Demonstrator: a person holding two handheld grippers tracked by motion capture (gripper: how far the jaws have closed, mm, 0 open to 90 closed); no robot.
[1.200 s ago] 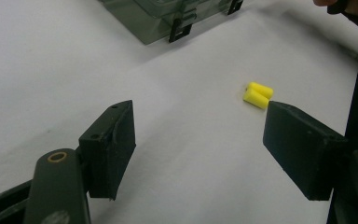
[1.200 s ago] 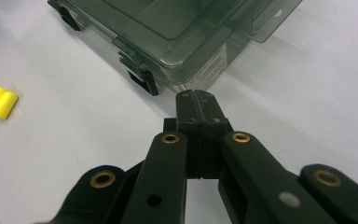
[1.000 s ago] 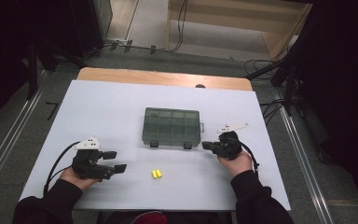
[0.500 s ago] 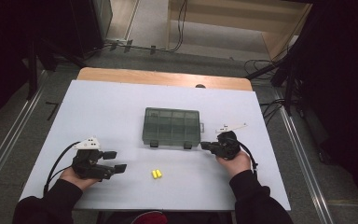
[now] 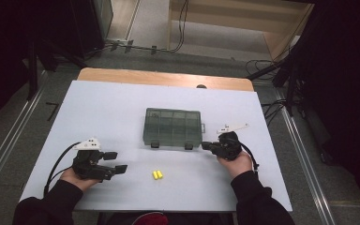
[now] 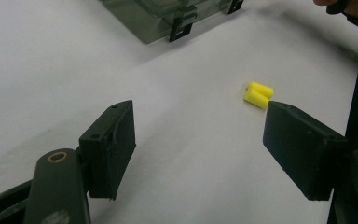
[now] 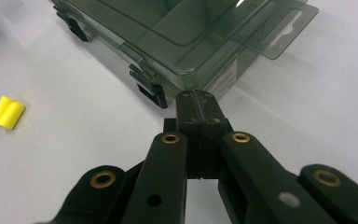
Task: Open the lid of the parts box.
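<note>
The right gripper (image 7: 199, 100) has its jaws pressed flat together with nothing between them. Its tip sits right at the front edge of the box (image 7: 191, 37), just beside the nearer latch (image 7: 151, 91). From the right gripper view I cannot tell whether the tip actually touches the plastic or stops just short of it.

The left gripper (image 6: 198, 116) rests on the table (image 5: 122, 103) with its jaws spread wide and empty. The pair of yellow earplugs (image 6: 258, 94) lies a little ahead of it, close to the jaw on the right of that view but not between the two.

In the high view the box (image 5: 172, 126) lies in the middle of the table with its lid down and both front latches facing the person. The earplugs (image 5: 157, 175) lie apart from it, nearer the person, between the left gripper (image 5: 116, 161) and the right gripper (image 5: 206, 146).

Very little has changed over the last second. Both hands hold their places, the right jaws stay shut, and the box and earplugs lie where they were. This looks like a pause before the first real move. The shut tip seems placed to flick a latch open, and the open left gripper seems ready to pick up the earplugs once the lid is up. Nothing is in the box yet.
</note>
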